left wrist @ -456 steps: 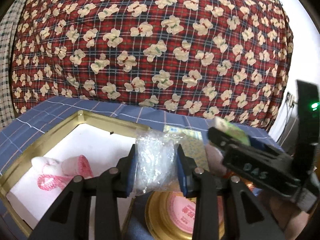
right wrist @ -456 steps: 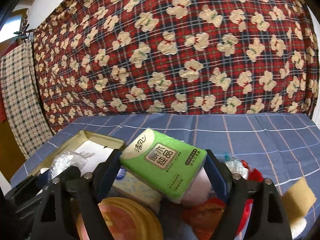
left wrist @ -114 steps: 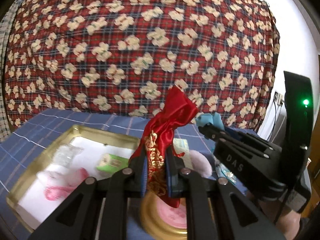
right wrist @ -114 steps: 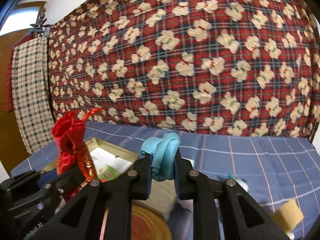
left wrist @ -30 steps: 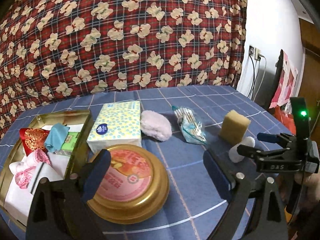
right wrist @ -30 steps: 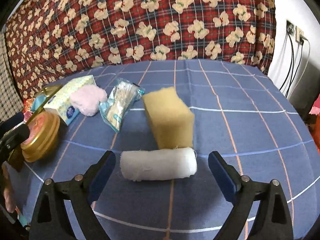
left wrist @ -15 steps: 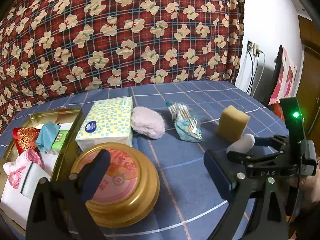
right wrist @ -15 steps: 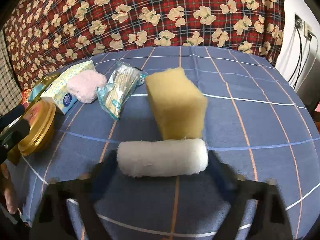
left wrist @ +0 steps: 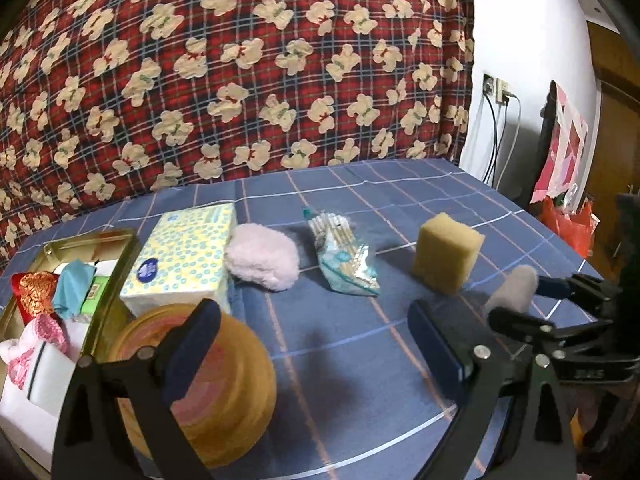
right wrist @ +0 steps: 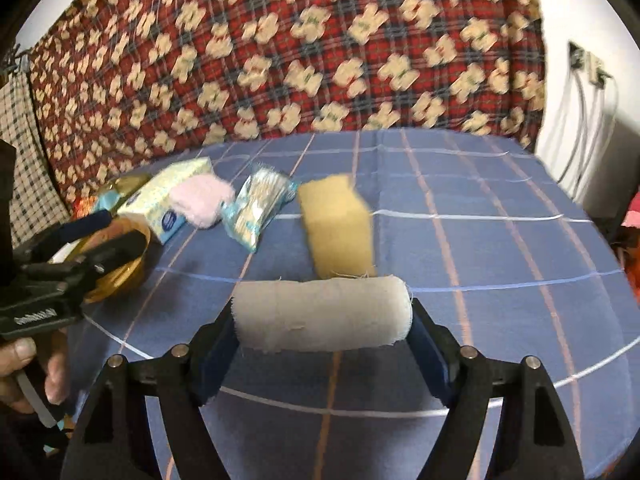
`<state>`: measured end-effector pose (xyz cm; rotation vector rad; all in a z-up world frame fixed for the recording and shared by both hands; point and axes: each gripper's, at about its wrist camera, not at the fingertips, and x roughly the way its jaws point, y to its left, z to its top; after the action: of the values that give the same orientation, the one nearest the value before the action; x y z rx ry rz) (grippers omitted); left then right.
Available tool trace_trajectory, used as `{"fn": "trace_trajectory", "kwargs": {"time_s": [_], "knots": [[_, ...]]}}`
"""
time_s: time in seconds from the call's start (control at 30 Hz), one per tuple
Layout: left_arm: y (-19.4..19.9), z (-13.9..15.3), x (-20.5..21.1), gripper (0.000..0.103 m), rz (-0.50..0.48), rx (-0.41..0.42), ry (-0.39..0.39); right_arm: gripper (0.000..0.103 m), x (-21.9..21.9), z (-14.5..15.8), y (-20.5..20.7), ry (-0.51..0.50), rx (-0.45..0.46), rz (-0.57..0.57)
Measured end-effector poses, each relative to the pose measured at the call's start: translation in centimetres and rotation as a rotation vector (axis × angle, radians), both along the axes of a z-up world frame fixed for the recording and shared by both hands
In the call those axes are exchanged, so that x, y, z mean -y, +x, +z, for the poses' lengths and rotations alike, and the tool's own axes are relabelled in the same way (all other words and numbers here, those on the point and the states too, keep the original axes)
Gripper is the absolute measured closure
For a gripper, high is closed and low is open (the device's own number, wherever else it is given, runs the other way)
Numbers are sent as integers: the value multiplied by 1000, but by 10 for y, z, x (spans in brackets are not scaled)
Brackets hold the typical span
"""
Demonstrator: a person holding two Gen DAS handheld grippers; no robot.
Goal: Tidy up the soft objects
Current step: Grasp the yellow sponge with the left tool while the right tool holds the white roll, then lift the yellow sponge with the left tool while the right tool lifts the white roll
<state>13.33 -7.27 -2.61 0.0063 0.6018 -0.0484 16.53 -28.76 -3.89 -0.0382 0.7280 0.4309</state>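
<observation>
Lying crosswise, white frayed cloth roll (right wrist: 322,313) clamped in right tool (right wrist: 322,330).

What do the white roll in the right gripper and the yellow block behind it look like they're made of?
White roll: looks like rolled woven cloth or gauze, matte, with frayed threads at its edge. Yellow block: probably foam sponge, dull and porous-looking with soft corners, though it is blurred here.

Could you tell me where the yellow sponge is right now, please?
The yellow sponge stands on the blue tablecloth, right of the cotton swab packet in the left wrist view, just behind the white roll held in the right gripper.
</observation>
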Motion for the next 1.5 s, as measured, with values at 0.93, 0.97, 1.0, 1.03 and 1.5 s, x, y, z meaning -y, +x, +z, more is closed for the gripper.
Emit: {"fn": "trace_trajectory", "kwargs": {"time_s": [0.93, 0.97, 1.0, 1.03, 1.5], "knots": [[102, -25, 132, 53, -134, -103, -2, 23, 77, 12, 55, -7, 151, -384], [101, -25, 130, 55, -139, -103, -6, 23, 76, 13, 54, -4, 152, -379], [100, -25, 128, 56, -143, -106, -11, 23, 75, 13, 53, 3, 157, -374], [97, -24, 124, 56, -146, -106, -28, 23, 73, 14, 53, 3, 164, -373], [70, -8, 68, 56, -14, 66, 67, 23, 11, 13, 67, 53, 164, -293]]}}
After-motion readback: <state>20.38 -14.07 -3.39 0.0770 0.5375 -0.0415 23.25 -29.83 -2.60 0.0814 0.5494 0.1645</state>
